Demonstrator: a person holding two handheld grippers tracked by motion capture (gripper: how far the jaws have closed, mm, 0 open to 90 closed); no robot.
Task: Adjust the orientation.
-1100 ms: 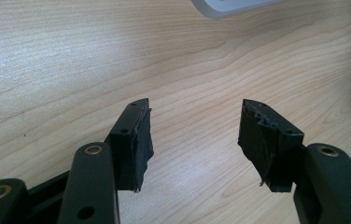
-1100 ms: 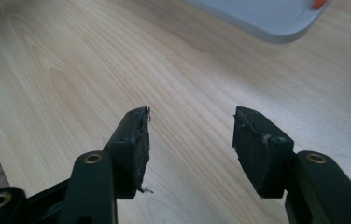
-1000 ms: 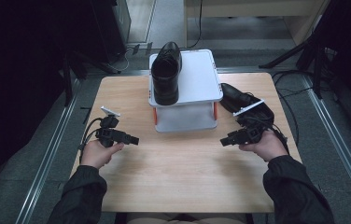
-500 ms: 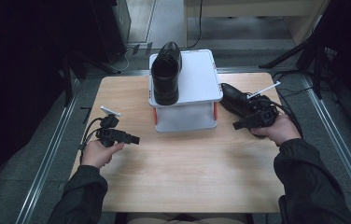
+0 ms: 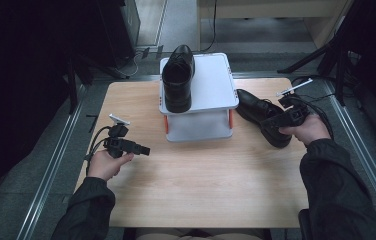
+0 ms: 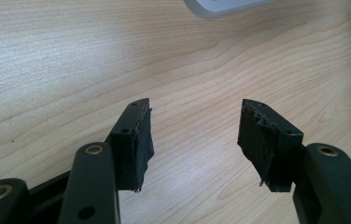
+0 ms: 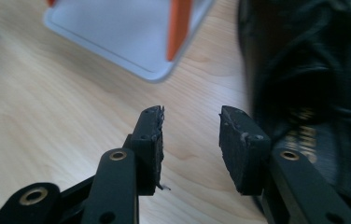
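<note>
One black dress shoe (image 5: 178, 78) stands on top of a white two-tier rack (image 5: 211, 87) with orange posts at the table's far middle. A second black shoe (image 5: 258, 114) lies on the table to the right of the rack, also seen as a dark blurred shoe (image 7: 304, 84). My right gripper (image 5: 267, 123) hovers over that shoe's heel end; in the right gripper view the gripper (image 7: 190, 133) is open, with the shoe just beside its right jaw. My left gripper (image 5: 145, 150) is open over bare wood at the left, its jaws (image 6: 194, 128) holding nothing.
The wooden table (image 5: 201, 185) has free room across its front half. The rack's lower shelf (image 7: 117, 32) and an orange post (image 7: 177, 28) lie just ahead of the right gripper. Metal rails run along both table sides; dark stands and cables are beyond.
My right hand has moved away from me and over the shoe beside the rack, turning the gripper toward the rack. The left gripper has stayed put.
</note>
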